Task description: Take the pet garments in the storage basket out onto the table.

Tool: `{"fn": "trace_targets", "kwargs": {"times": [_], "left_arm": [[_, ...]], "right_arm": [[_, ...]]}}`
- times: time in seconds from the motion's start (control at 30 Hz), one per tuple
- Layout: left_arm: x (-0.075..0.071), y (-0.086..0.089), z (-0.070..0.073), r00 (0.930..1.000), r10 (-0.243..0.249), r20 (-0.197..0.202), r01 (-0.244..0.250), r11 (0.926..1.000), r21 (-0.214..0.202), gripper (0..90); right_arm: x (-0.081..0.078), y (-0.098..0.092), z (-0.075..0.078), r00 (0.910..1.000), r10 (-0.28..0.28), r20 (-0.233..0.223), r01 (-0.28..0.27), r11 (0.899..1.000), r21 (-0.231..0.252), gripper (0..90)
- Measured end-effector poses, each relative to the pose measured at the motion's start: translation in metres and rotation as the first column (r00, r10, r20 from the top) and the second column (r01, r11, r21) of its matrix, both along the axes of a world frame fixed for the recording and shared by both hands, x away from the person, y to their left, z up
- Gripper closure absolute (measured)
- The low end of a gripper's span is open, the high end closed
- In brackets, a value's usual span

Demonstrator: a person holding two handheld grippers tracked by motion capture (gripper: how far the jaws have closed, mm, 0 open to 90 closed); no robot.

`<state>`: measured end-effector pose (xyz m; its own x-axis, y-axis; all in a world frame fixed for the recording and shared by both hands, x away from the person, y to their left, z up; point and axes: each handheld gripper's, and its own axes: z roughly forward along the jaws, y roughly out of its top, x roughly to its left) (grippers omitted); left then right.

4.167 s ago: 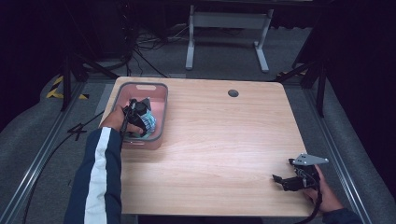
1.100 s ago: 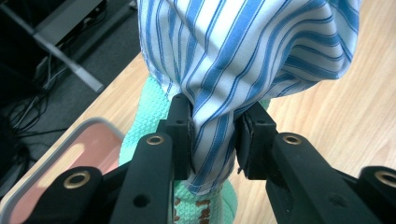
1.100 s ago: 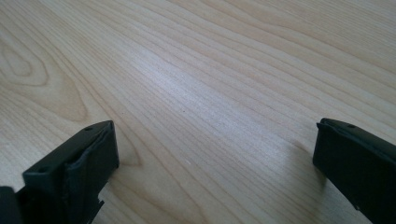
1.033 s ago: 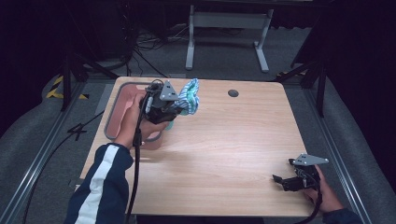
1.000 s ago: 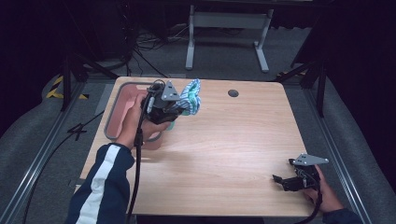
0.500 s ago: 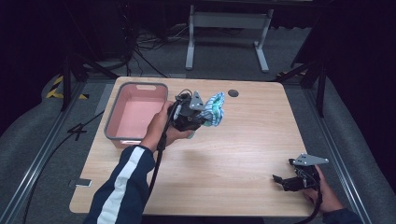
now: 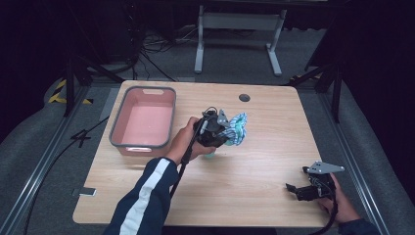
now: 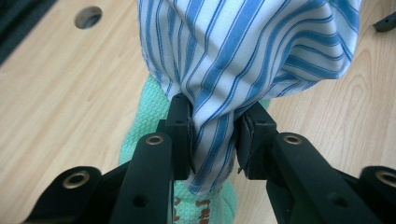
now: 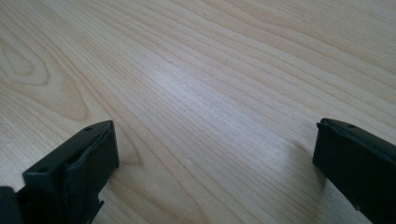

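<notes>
My left gripper (image 7: 226, 133) (image 8: 213, 140) is shut on a bunch of blue-and-white striped cloth (image 8: 247, 51) (image 7: 238, 126), held over the middle of the wooden table (image 7: 264, 161). A mint-green knit cloth (image 8: 140, 130) hangs with it, under the striped one, and reaches down to the tabletop. Both black pads (image 8: 180, 135) press the striped fabric from either side. My right gripper (image 7: 293, 190) (image 9: 215, 163) rests low at the table's front right corner, its jaws wide apart with bare wood between them.
A pink tub with a grey rim (image 7: 143, 122) stands at the table's back left with nothing visible inside it. A round cable hole (image 7: 244, 97) (image 8: 88, 16) sits near the far edge. Metal frame legs (image 7: 235, 29) stand on the dark floor beyond.
The left hand has carried the cloth bundle from above the tub rightward and down toward the table's middle. The right gripper has stayed still.
</notes>
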<state>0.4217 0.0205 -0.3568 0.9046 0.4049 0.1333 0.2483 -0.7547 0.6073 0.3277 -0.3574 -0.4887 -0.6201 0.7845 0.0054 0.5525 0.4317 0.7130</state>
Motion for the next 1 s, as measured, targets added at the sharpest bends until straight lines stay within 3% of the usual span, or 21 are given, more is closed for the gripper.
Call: {"fn": "trace_targets", "kwargs": {"times": [0.23,0.47,0.57,0.63,0.77,1.0], "left_arm": [[0.003,-0.01,-0.024,0.9982,0.012,-0.059,-0.01,0.9997,0.023,69.1],[0.007,-0.016,-0.044,0.9955,0.039,-0.086,-0.034,0.9977,0.058,66.5],[0.007,-0.018,-0.05,0.9938,0.025,-0.108,-0.019,0.9982,0.057,62.9],[0.007,-0.018,-0.052,0.9942,0.021,-0.106,-0.016,0.9985,0.052,61.6],[0.005,-0.021,-0.054,0.9929,0.026,-0.116,-0.019,0.9981,0.059,50.2],[-0.005,-0.014,-0.047,0.9958,0.014,-0.09,-0.008,0.9979,0.065,42.6]], "right_arm": [[0.0,0.0,0.0,1.0,0.0,0.0,0.0,1.0,-0.001,0.6],[0.0,0.0,0.0,1.0,0.0,0.0,0.0,1.0,0.0,0.6],[0.0,0.0,0.0,1.0,0.0,0.0,0.0,1.0,0.0,0.6],[0.0,0.0,0.0,1.0,0.0,0.0,0.0,1.0,0.0,0.6],[0.0,0.0,0.0,1.0,0.0,0.0,0.0,1.0,0.0,0.6],[0.0,0.0,0.0,1.0,0.0,0.0,0.0,1.0,0.0,0.6]]}}
